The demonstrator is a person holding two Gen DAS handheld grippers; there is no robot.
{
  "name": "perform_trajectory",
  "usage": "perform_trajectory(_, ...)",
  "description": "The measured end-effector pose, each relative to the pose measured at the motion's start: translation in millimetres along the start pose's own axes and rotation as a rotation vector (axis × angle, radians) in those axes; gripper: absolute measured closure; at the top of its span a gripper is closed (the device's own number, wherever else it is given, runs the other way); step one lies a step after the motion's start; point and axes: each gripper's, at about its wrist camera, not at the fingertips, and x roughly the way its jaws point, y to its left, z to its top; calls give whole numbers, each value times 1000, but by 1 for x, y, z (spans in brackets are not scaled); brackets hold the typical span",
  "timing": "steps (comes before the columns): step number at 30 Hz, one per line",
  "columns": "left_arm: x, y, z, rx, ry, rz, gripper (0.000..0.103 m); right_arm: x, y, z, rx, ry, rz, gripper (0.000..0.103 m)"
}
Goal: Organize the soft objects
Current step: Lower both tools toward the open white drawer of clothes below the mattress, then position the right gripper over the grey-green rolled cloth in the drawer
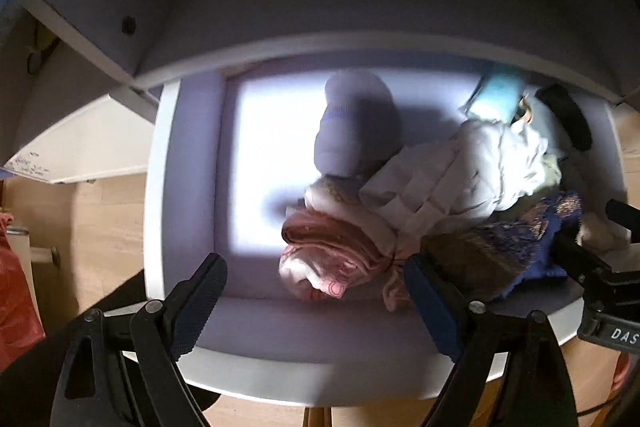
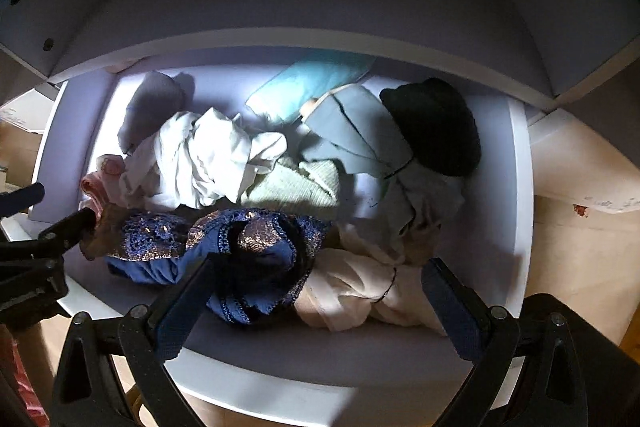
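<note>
My left gripper (image 1: 316, 291) gapes wide over the drawer (image 1: 160, 187) front edge, the pink cloth (image 1: 332, 251) lying between its fingers. My right gripper (image 2: 316, 295) also gapes, its left finger (image 2: 188, 299) touching the blue lace (image 2: 240, 243).

The teal cloth (image 1: 494, 95) at the upper right of the left wrist view was blurred, its far end hidden under the shelf edge (image 1: 360, 45). The black item (image 1: 568, 117) beside it was smeared beyond telling. At the right edge, the right gripper (image 1: 600, 259) was cut off.
</note>
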Motion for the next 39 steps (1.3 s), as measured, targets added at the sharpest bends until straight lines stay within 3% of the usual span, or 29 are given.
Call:
perform_trajectory(10,18,3,-8,-31,-3,11,14,5,-4,1,39,13,10,0)
perform_trajectory(26,23,6,-19,-72,-27,9,13,22,-22,-22,115,-51,46,0)
perform_trajectory(39,29,7,-20,-67,6,12,13,35,-27,-18,115,-15,52,0)
